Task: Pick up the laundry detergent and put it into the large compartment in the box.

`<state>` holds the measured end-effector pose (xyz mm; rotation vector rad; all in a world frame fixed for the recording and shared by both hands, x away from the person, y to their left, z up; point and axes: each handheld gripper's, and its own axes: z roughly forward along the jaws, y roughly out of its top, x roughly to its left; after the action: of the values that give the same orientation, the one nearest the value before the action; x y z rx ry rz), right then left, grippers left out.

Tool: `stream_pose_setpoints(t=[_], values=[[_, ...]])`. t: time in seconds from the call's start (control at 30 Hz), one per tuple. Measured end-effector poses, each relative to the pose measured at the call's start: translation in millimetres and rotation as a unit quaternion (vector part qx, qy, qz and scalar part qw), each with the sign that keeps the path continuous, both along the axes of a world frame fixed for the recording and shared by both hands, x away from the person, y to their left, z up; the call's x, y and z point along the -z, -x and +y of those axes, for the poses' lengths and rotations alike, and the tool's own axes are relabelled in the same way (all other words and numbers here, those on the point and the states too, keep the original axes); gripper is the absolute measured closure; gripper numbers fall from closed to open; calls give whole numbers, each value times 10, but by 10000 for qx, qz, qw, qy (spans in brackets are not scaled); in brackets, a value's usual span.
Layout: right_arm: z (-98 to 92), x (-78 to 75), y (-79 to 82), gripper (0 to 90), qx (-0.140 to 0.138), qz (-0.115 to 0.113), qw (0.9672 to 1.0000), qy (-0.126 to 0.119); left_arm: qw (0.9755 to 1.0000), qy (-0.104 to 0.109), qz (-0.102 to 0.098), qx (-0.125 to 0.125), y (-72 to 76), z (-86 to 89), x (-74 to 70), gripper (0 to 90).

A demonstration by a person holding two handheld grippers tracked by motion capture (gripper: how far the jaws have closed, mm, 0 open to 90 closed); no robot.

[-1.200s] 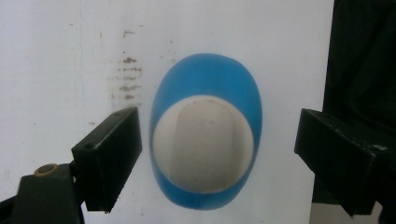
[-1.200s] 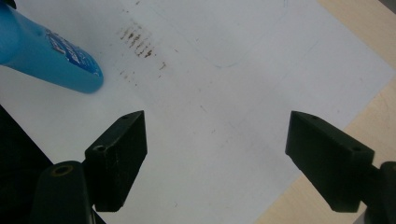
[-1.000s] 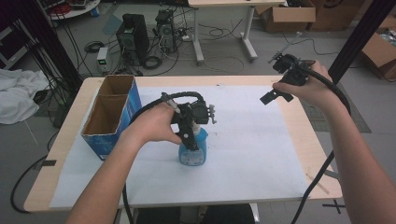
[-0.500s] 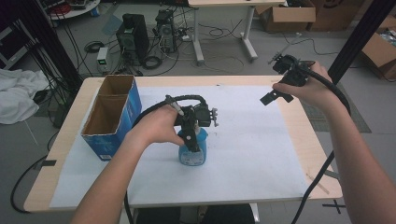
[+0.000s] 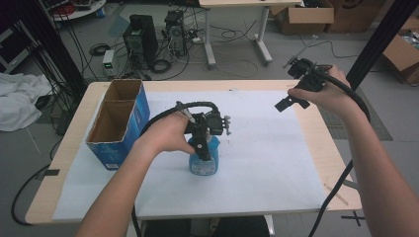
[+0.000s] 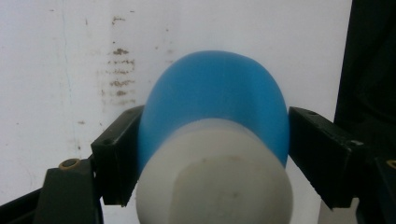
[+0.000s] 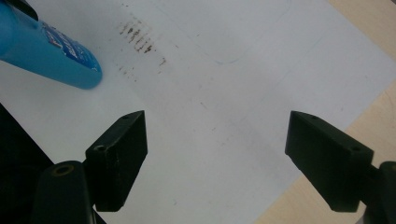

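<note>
A blue bottle (image 5: pixel 203 165) with a white cap stands on the white paper near the table's middle. My left gripper (image 5: pixel 201 148) comes down over it from above. In the left gripper view the bottle (image 6: pixel 215 93) fills the gap, and both black pads touch its sides just below the cap. The jaws have just been closing onto it. My right gripper (image 5: pixel 287 102) hangs open above the far right of the table, with nothing between its fingers (image 7: pixel 215 158). The right gripper view also catches the bottle (image 7: pixel 46 51) at its upper left.
An open blue cardboard box (image 5: pixel 116 123) stands at the table's left side. A white paper sheet (image 5: pixel 267 158) covers most of the wooden table (image 5: pixel 326 148). Faint brown marks (image 7: pixel 137 35) stain the paper. Cables trail from both grippers.
The left gripper's jaws have drawn in around the bottle, and the hand has shifted only slightly. The right hand and gripper have stayed where they were.
</note>
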<state>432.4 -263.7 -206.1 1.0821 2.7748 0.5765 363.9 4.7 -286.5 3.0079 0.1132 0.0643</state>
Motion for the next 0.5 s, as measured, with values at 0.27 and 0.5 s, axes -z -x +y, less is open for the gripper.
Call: stream_pose_setpoints(t=[0.27,0.5], values=[[-16,2,-5,210,24,15,10000,-6,10000,-16,17,12,-11,-4,24,266],[-21,14,-6,209,24,38,10000,2,10000,-30,21,-5,-14,-3,24,274]])
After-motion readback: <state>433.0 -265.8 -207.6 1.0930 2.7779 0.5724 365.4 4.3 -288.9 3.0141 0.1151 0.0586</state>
